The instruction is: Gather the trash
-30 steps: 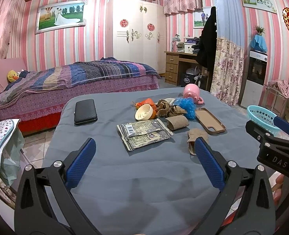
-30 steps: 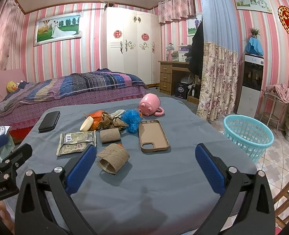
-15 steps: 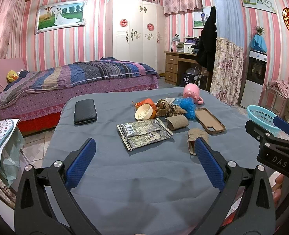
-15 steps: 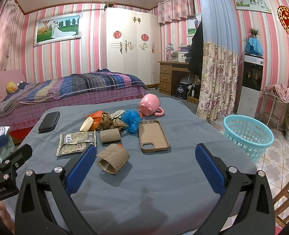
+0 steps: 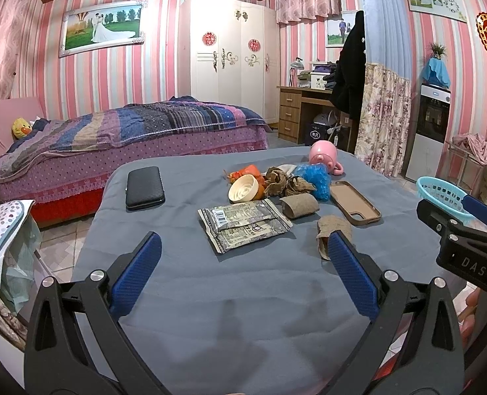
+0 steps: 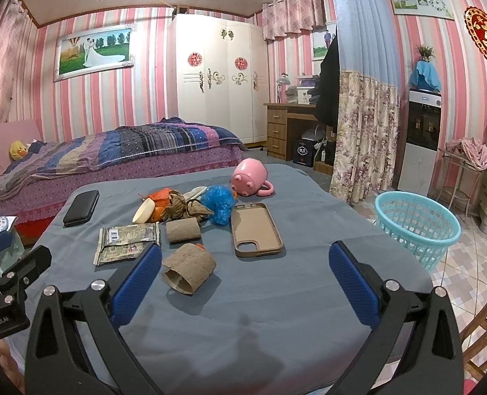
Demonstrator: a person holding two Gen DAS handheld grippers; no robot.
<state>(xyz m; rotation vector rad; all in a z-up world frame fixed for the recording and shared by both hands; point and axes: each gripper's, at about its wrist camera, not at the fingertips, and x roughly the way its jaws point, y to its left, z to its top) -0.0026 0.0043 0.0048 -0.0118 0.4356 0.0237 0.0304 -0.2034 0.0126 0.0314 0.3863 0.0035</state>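
Trash lies on the grey-blue table: a silver wrapper, two cardboard rolls, crumpled brown paper, a blue plastic wad, orange scraps and a cream lid. My left gripper is open and empty, near the front edge, short of the wrapper. My right gripper is open and empty; the nearer roll lies just past its left finger. A turquoise basket stands on the floor right of the table.
A black case, a brown phone case and a pink pig mug also lie on the table. A bed stands behind it, a bag at its left, a wooden chair at the right.
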